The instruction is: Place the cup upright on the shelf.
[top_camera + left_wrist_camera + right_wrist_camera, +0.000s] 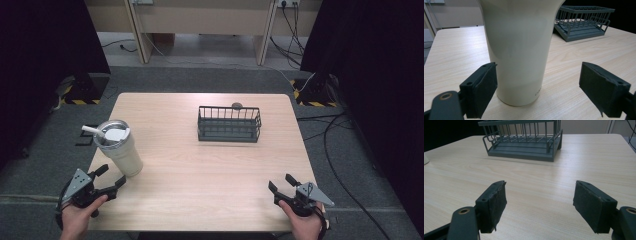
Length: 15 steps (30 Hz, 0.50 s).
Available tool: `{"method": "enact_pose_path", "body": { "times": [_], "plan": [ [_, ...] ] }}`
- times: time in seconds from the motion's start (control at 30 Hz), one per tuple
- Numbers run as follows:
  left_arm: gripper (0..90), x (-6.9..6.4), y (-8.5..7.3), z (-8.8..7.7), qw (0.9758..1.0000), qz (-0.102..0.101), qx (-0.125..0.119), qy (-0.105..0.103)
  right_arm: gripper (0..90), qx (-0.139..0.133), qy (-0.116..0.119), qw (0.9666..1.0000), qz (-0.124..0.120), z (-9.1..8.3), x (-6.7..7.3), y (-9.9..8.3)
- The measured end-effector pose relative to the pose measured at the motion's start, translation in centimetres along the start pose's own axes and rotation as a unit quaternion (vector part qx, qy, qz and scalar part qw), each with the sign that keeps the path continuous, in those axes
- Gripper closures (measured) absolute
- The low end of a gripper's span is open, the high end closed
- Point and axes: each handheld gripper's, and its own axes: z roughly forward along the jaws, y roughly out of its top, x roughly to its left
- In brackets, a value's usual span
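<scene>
The tall cream-coloured tumbler [121, 150] with its steel-rimmed lid and white straw stands upright near the left edge of the pale wooden surface [200, 175], and the left tool [110, 179] sits just in front of it with its jaws spread wide. In the left gripper view the cup's [520, 50] lower body fills the gap between the two black pads [485, 92], neither one touching it yet. To take it well, I'd say the hand should ease forward until the pads sit on either side of the narrow lower part, then close evenly; the cup tapers and is top-heavy with that lid, so a pinch too low or off-centre could tip it. The right tool [283, 184] rests at the near right corner, jaws likewise apart on nothing, pointing toward the dark grey wire basket [229, 124] standing well apart toward the far side
</scene>
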Motion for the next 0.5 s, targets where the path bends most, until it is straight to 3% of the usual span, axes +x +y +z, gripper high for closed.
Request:
{"method": "enact_pose_path", "body": {
  "times": [0.17,0.5],
  "plan": [
    [14.4,0.1,-0.1,0.3,0.9999,-0.009,-0.004,-0.013,26.7,-0.002,0.001,1.0000,0.000,0.0,0.0,0.1],
    [14.3,0.5,0.0,1.2,0.9999,-0.008,-0.004,-0.010,26.7,-0.003,0.001,1.0000,-0.005,0.2,0.0,0.3]
  ]
}}
